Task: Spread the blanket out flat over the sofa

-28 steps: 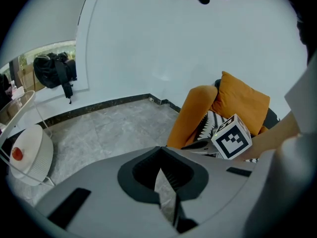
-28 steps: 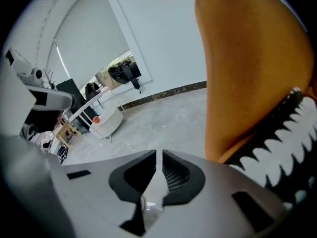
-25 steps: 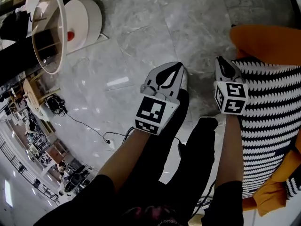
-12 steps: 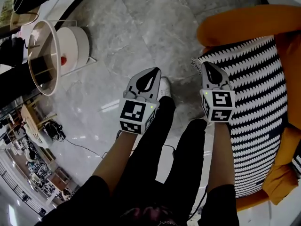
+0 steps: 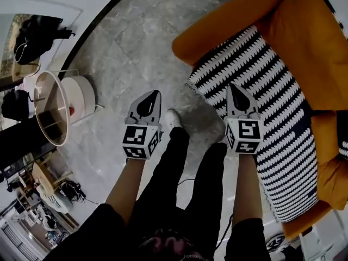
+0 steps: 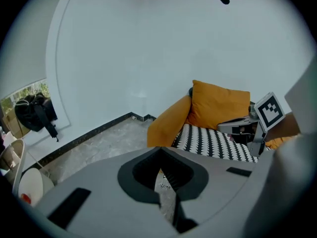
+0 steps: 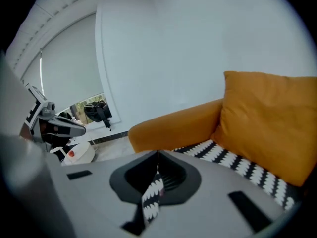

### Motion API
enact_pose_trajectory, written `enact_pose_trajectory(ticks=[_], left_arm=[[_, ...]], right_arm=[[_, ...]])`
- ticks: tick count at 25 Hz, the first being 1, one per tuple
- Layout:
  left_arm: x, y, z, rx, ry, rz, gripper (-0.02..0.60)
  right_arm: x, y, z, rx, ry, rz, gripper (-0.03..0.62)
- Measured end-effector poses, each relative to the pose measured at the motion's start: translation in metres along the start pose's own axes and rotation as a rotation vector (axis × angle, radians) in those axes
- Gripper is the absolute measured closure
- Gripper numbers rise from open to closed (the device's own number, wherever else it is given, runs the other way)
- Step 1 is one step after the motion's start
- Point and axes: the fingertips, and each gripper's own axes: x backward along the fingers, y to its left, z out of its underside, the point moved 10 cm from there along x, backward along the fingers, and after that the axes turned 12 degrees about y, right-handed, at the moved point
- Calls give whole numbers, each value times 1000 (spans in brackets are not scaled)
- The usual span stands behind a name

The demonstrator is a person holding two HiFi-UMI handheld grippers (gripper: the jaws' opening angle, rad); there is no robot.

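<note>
- The grey marble floor (image 5: pixel 136 42) fills the left and middle of the head view.
- One orange sofa (image 5: pixel 228 23) stands at the upper right, with one orange back cushion (image 7: pixel 270 123) showing plainly in the right gripper view.
- One black-and-white blanket (image 5: pixel 277 91) lies along the sofa seat, from the armrest down to the lower right. It covers the seat only, and the armrest and the back cushion are bare.
- Two legs (image 5: pixel 174 173) in black trousers stand on the floor just beside the sofa's front edge.
- One round tan-rimmed stand (image 5: pixel 51 113) and one white drum (image 5: pixel 81 94) sit together at the far left, well apart from the sofa.
- One black bag (image 5: pixel 35 31) hangs at the wall above them.
- There are two grippers, each bearing one marker cube.
- The right gripper (image 5: pixel 231 86) hangs over the blanket's near edge. Its jaws are clenched on a narrow fold of the blanket (the zigzag cloth shows between them in its own view).
- The left gripper (image 5: pixel 155 93) hangs over the bare floor, apart from the blanket. Its jaw tips are closed together with nothing between them.
- One white shoe (image 5: pixel 173 117) shows between the two grippers.
</note>
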Motion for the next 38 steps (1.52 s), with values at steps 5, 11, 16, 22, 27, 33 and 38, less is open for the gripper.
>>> enact_pose_trajectory(ticks=[5,11,16,22,27,33,38], left_arm=[[16,-24,-45,-81,-25,19,571],[26,-74,-68,-165,-65,26,572],[34,-129,-90,-224,-89,63,572],[40,-202,-126,-300,-94,123,572],[29,-272,-147,-373,-103,204,572],[28,-348,-166,-461,-119,330,572],[24,-390,-174,-521,-134,439,572]], right_arm=[[58,-32,-16,-90,-70,100,571],[117,-73,3,-160,-159,183,571],[174,-108,19,-205,-205,254,571],[250,-157,28,-289,-262,355,571],[308,-195,56,-353,-279,460,571],[377,-214,79,-434,-308,595,571],[415,-212,99,-497,-313,715,571]])
